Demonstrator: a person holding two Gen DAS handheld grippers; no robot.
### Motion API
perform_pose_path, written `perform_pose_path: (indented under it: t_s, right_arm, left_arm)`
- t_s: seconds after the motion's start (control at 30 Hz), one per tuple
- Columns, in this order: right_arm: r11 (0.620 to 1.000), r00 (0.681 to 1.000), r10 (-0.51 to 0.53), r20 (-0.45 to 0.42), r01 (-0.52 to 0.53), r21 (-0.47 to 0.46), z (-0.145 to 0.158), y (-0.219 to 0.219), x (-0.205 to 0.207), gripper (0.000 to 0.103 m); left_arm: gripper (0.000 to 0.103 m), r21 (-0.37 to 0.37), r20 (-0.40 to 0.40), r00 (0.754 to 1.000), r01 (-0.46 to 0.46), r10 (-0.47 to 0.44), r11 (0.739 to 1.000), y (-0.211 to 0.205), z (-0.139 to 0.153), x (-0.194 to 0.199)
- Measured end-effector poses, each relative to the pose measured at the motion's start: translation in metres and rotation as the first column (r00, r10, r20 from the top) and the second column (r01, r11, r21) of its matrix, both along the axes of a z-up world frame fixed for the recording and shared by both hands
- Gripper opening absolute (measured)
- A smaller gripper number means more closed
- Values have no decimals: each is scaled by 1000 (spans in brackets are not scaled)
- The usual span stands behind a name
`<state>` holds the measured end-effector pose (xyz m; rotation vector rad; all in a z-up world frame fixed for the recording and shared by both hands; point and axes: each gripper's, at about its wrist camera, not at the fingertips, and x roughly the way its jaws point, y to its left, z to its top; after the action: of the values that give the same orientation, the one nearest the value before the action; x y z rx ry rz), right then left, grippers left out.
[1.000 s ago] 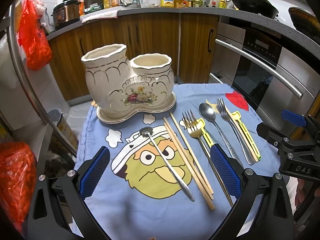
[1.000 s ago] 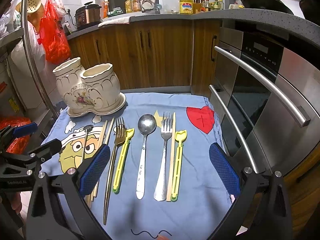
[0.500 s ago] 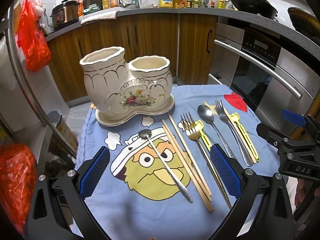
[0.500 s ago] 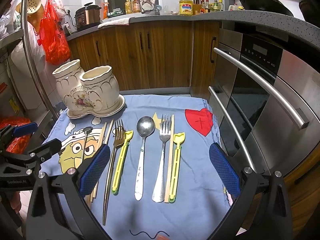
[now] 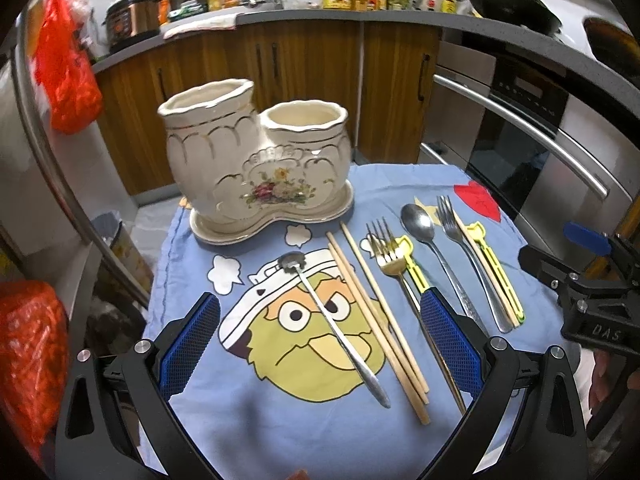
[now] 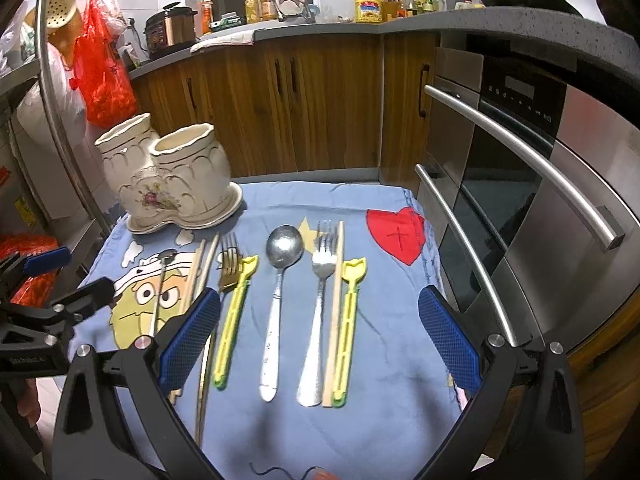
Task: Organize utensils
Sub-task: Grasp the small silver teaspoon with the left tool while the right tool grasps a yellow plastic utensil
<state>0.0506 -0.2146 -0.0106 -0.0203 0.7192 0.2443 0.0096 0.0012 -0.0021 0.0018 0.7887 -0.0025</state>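
Note:
A cream two-pot ceramic utensil holder (image 5: 256, 168) stands empty at the back left of a blue cartoon cloth (image 5: 240, 412); it also shows in the right wrist view (image 6: 168, 184). Utensils lie in a row in front: a small spoon (image 5: 332, 328), wooden chopsticks (image 5: 376, 328), a gold fork (image 6: 230, 268), a yellow tool (image 6: 234, 316), a large spoon (image 6: 278, 304), a steel fork (image 6: 318, 312) and a second yellow tool (image 6: 348, 324). My left gripper (image 5: 320, 344) is open above the small spoon and chopsticks. My right gripper (image 6: 320, 338) is open above the large spoon and steel fork.
An oven front with long steel handles (image 6: 516, 160) runs along the cloth's right side. Wooden cabinets (image 6: 304, 100) stand behind. Red plastic bags (image 5: 64, 68) hang at the left. A bin (image 5: 116, 240) sits below the table's left edge.
Both grippers have moved forward and slightly lower toward the utensils; the holder and cutlery look larger and nearer. Nothing on the cloth has moved.

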Motion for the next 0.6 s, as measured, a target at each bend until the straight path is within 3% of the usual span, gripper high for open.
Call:
perform_pose_path:
  t_s: [0.2,0.37,0.5,0.6]
  right_arm:
    - [997,996,-76,-41,76,-1,-12,-30,25,98]
    - [997,996,-72,-52,71,-26,-23,-37,37,98]
    - [998,994,-46,-95,43,-34,-34,-33,45,80]
    - [999,991,-21,-130,17,-36,-42,-27,50,66]
  left_arm:
    - [99,-22,38,999,4,-3,1000,10,-1,1]
    - [96,-32,25,999,41,-40,999,13,-9,10]
    - [93,-61,57,996,65,-62,996,18,-13,10]
    - [84,-65,34,996,80,-78,995,20,-19,17]
